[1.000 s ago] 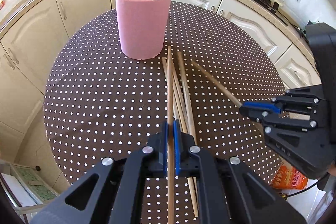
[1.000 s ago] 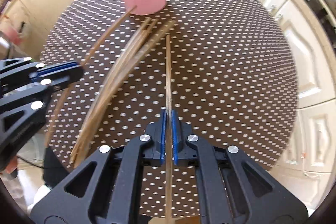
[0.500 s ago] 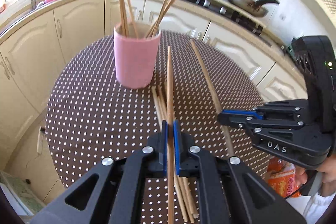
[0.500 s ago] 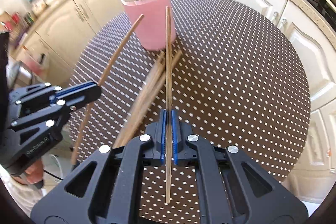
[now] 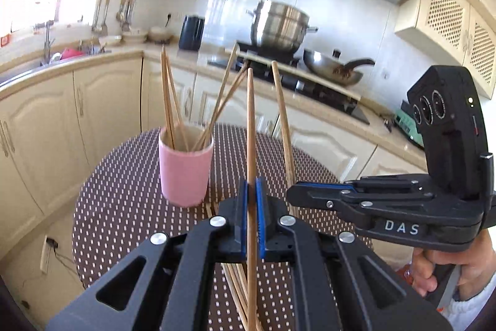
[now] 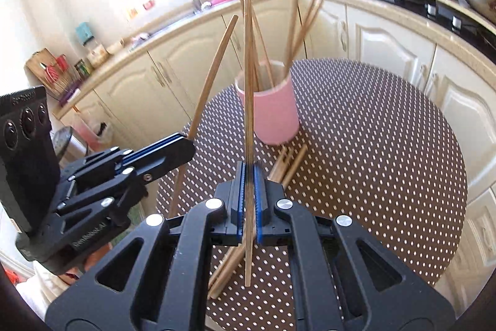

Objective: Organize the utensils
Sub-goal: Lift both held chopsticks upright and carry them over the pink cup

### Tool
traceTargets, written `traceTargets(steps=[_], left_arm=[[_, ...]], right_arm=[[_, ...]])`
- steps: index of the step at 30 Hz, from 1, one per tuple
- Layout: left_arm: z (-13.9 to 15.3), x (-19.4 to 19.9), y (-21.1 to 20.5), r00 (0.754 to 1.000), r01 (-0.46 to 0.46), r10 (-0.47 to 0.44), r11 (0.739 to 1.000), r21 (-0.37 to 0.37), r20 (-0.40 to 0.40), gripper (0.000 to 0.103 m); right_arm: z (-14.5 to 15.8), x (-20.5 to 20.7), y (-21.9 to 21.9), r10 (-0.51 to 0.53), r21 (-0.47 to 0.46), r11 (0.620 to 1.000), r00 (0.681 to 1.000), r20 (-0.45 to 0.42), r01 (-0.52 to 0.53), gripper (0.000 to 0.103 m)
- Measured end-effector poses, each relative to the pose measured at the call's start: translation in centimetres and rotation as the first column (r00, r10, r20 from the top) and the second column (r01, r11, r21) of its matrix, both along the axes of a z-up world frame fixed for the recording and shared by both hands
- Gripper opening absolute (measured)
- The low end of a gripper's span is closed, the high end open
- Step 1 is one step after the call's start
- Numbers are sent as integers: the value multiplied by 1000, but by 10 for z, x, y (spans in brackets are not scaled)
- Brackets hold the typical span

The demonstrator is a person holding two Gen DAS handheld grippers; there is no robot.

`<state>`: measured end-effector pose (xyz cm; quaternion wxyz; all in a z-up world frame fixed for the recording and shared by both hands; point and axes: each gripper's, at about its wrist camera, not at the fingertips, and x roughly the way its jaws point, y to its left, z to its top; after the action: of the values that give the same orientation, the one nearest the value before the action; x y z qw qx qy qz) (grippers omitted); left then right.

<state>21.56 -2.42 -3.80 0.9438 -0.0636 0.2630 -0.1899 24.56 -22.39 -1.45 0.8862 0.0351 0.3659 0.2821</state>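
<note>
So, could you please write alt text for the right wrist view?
The right gripper pinches one chopstick, raised above a dotted table toward a pink cup of chopsticks. The left gripper beside it holds another chopstick; loose chopsticks lie on the table.

The lower ends of the wooden chopsticks standing in the pink cylindrical cup (image 5: 185,169) are hidden inside it. Black gripper bodies cover the round brown polka-dot table's (image 6: 372,145) near edge and part of the loose wooden chopsticks (image 6: 286,165) lying there. Hanging metal utensils (image 5: 122,8) on the far wall are blurred.
</note>
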Motion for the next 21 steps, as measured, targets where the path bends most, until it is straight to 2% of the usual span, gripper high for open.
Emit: traceTargets(steps=[7, 12, 21], left_arm=[[17, 7, 5, 990, -28, 34, 998, -49, 135, 6], [28, 26, 12, 978, -63, 76, 995, -74, 195, 6], [33, 74, 29, 964, -92, 118, 989, -119, 238, 6]], right_arm=[[4, -1, 10, -31, 67, 997, 994, 108, 23, 6], [8, 20, 30, -34, 94, 995, 988, 149, 20, 6], [15, 57, 34, -74, 151, 988, 974, 213, 42, 6]])
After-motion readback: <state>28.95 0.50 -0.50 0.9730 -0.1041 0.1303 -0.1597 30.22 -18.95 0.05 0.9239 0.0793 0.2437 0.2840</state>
